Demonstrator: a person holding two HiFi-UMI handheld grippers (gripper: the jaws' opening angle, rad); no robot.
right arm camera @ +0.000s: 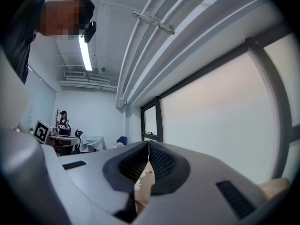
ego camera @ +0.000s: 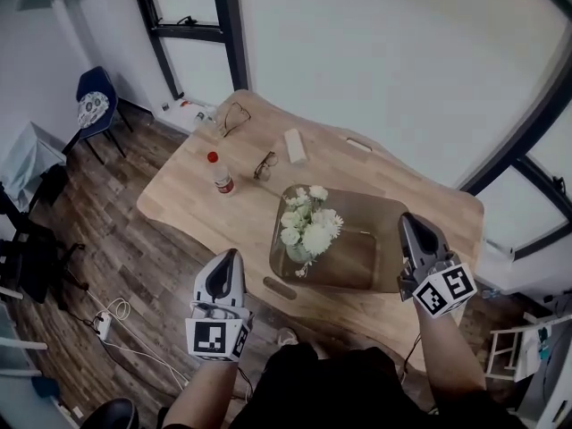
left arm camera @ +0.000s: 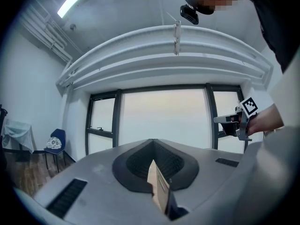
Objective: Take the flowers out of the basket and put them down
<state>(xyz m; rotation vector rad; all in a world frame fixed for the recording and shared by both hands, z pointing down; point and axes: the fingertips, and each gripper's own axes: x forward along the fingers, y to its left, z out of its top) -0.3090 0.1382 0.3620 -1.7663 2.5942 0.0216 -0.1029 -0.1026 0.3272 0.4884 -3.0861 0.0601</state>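
Step in hand: the reach, not yet begun. Both grippers hang at the near edge of the table (ego camera: 183, 199), clear of the basket (ego camera: 393, 206), and neither touches anything.

- Left gripper (ego camera: 229, 259): jaws closed tip to tip, nothing between them.
- Right gripper (ego camera: 413, 223): jaws fully closed, empty.
- Flowers (ego camera: 308, 226): upright in the basket's left half, near its left wall.

Handling advice:
- Part the jaws of one gripper before you go down.
- Come in from above and to the side, and close on the stems below the heads, not on the blooms, which look easily crushed.
- Rest your other gripper on the basket rim so it does not lift or slide.
- Raise the bunch straight up until it clears the rim, then lay it on bare wood.

Count:
- Grippers: two.
- Basket: one.
- Flowers: one white bunch, with too many blooms crowded together to number.
- Bottle (ego camera: 220, 175), red cap: one.
- Glasses: two pairs (ego camera: 264, 164) (ego camera: 234, 117).
- White block (ego camera: 295, 146): one.
- Dark oval piece (ego camera: 279, 288) beside the basket: one.
- Blue chair (ego camera: 94, 105): one.
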